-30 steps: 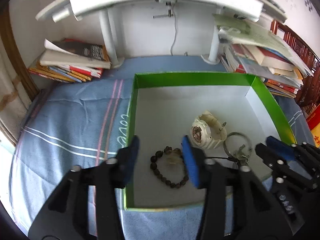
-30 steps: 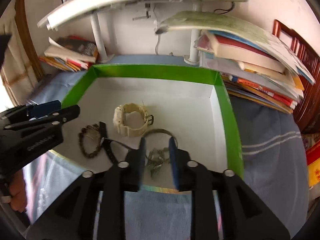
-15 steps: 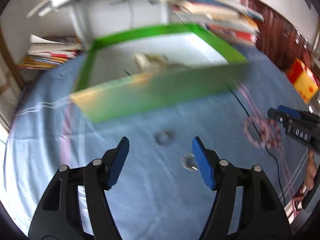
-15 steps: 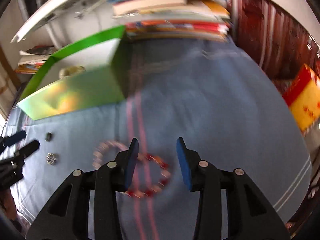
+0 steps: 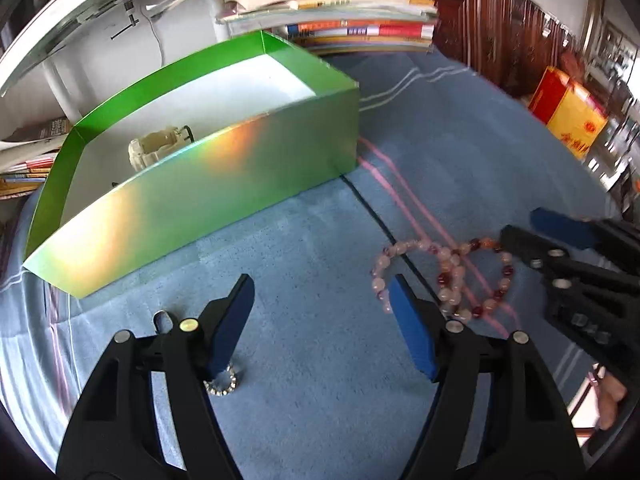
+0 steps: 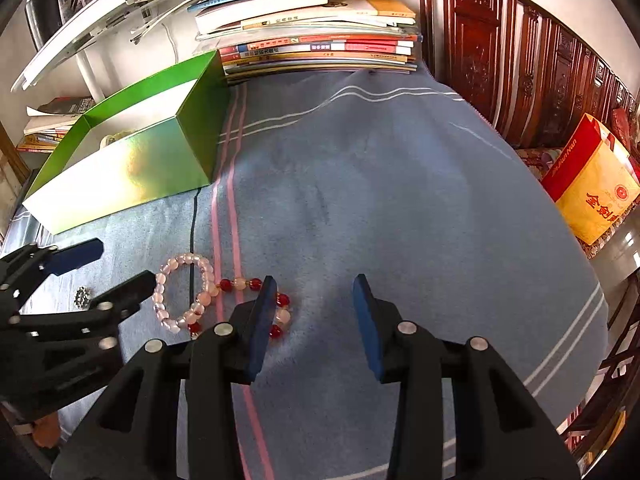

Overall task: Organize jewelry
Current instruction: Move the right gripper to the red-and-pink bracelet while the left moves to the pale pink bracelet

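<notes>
While both tools hang spread wide and empty over the blue cloth, left gripper, right gripper, pale bead bracelet overlapping red bead bracelet at nine o'clock of the right gripper, pair stretched left to right, rhinestone ring under the left finger, green box edge at eleven o'clock, bare cloth at two o'clock.

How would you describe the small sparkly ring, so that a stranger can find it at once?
Start at the green box on the blue blanket. In front of its near wall, the ring lies on the blanket, partly under the left gripper. Unlike the two bead bracelets to its right, it is tiny, silvery and studded.
</notes>
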`<action>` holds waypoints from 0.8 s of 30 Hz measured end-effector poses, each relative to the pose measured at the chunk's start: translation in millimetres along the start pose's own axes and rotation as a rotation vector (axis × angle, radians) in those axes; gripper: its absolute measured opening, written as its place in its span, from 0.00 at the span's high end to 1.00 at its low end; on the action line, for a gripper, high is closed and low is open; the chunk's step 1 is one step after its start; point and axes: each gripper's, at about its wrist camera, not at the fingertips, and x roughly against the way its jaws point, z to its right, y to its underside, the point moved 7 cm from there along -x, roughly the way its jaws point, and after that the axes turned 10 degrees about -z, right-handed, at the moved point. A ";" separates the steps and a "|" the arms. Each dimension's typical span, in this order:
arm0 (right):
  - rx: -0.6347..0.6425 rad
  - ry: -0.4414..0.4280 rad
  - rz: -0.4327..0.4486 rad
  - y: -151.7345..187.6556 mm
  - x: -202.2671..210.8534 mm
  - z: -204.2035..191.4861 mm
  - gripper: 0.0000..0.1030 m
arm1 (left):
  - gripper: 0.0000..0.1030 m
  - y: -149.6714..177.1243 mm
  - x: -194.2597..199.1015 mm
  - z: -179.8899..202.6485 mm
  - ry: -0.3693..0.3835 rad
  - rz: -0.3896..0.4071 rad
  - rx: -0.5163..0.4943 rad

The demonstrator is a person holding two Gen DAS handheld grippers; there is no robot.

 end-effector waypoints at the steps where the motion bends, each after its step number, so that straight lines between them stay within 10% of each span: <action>1: -0.001 -0.002 -0.004 1.3 -0.7 0.3 0.61 | 0.32 0.7 -0.8 0.1 0.004 0.002 0.004; 10: 0.049 -0.040 -0.023 3.5 -6.2 -23.1 0.60 | 0.23 49.5 8.3 -33.3 -0.010 -0.024 0.044; 24: 0.195 -0.054 -0.033 8.5 -14.9 -87.5 0.58 | 0.21 127.3 34.3 -185.5 -0.155 -0.048 0.383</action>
